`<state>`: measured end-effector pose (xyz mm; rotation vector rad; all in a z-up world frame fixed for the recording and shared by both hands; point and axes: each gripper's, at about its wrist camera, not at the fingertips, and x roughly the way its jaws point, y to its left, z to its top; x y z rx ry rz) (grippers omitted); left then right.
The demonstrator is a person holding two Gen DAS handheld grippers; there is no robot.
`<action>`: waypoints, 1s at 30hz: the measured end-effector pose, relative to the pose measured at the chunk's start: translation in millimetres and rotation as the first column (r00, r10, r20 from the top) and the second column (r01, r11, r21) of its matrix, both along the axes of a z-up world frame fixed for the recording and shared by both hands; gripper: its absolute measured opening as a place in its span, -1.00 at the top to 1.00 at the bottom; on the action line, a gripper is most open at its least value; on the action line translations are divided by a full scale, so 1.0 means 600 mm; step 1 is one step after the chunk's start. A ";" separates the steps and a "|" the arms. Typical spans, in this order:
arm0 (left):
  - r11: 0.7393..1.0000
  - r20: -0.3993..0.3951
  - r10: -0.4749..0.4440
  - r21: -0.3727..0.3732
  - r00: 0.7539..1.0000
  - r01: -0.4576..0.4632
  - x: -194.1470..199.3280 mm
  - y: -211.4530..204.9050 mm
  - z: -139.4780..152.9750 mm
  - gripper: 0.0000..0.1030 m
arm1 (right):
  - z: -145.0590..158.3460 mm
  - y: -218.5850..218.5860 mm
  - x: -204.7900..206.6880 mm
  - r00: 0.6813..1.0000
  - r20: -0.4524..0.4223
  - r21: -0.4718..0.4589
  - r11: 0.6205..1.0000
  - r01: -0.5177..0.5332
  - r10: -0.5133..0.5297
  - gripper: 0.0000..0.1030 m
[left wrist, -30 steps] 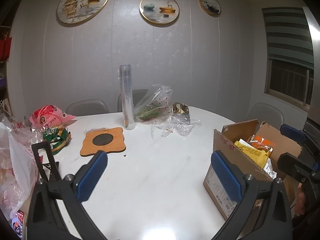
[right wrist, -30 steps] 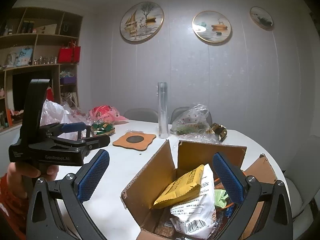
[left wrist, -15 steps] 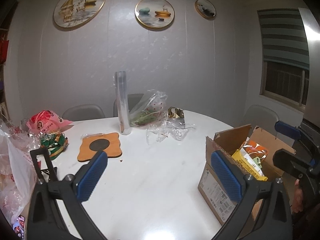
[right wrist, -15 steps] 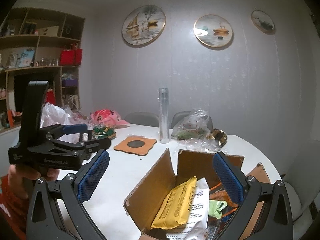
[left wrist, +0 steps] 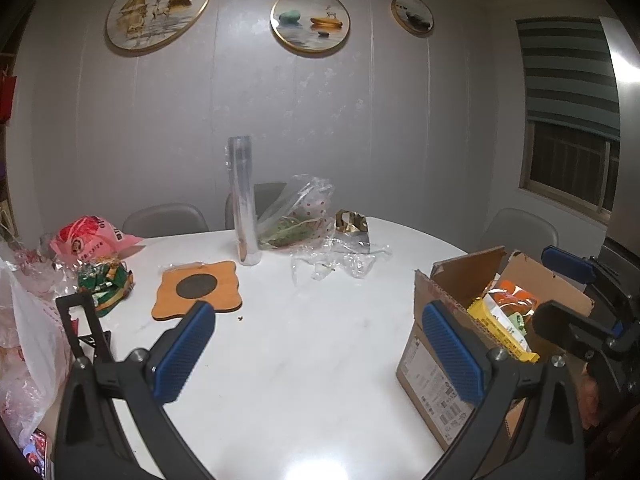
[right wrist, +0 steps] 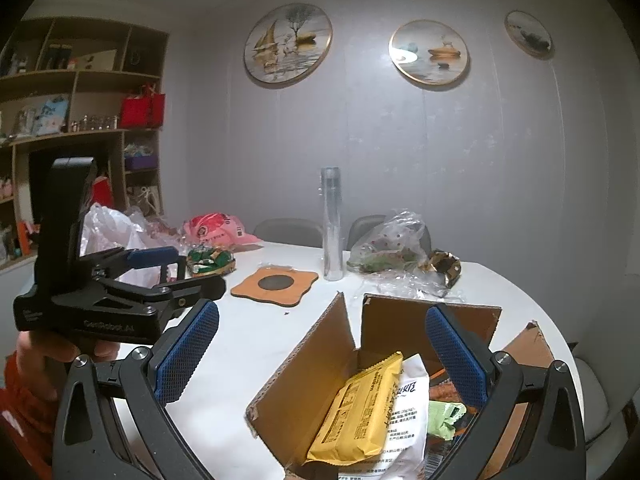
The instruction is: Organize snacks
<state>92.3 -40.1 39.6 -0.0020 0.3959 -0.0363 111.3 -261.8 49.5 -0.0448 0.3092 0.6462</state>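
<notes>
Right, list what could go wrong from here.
The cardboard box is packed and its yellow packet leans upright, so grabbing it may drag out the white packet. The tall clear tube stands upright and unsupported; a sweep toward the far snacks could topple it.

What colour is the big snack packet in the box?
Yellow. The snack packet in the cardboard box shows best in the right wrist view.

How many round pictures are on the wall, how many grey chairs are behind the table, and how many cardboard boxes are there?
Round pictures: 3
Grey chairs: 3
Cardboard box: 1
Total: 7
</notes>
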 end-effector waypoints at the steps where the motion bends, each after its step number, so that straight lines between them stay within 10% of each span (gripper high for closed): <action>1: 1.000 0.000 -0.003 -0.005 1.000 0.003 0.000 0.002 0.000 -0.99 | 0.000 -0.001 0.001 1.000 -0.003 0.002 1.000 0.003 -0.003 -1.00; 30: 1.000 0.001 -0.004 -0.013 1.000 0.004 -0.007 0.009 0.000 -0.99 | 0.005 0.014 -0.004 1.000 -0.005 0.000 1.000 0.006 -0.006 -1.00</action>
